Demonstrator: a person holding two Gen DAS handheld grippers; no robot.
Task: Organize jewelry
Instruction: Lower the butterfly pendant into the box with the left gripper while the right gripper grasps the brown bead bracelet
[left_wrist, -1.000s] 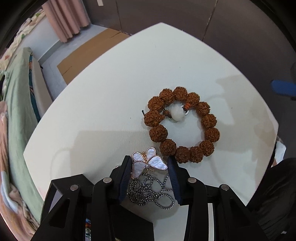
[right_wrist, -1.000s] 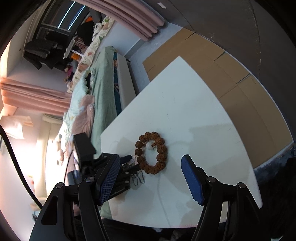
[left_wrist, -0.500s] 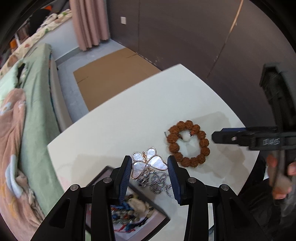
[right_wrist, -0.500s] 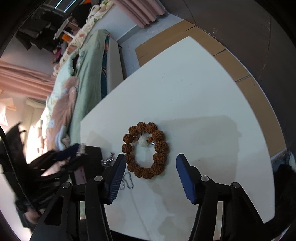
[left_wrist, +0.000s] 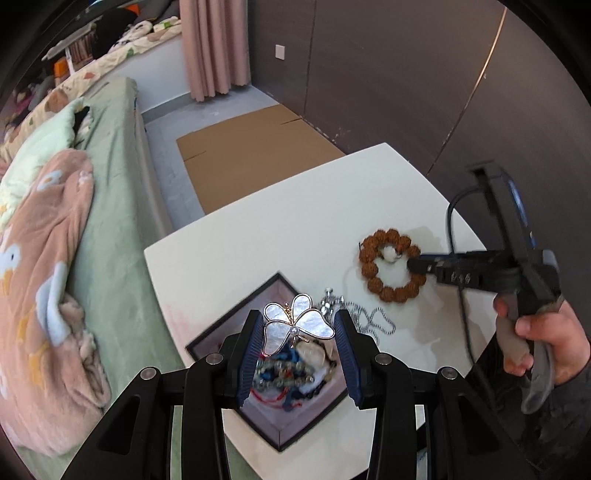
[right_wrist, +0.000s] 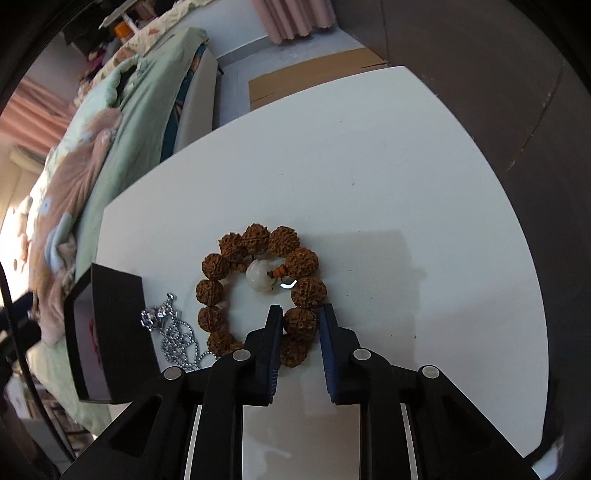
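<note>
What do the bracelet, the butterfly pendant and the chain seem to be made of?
Bracelet: matt brown beads, deeply wrinkled like dried seeds, plus one smooth white bead, perhaps stone.
Butterfly pendant: pearly, glossy wings, likely shell, in a thin gold-coloured metal rim.
Chain: tiny shiny silver balls, probably metal.

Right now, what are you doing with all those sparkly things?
A person is tidying jewelry with two tools. The left hand-held gripper holds a butterfly pendant above an open jewelry box that already has beads in it; its silver chain trails onto the white table. The right hand-held gripper has just been closing and now pinches one bead of the brown bead bracelet, which lies on the table.
</note>
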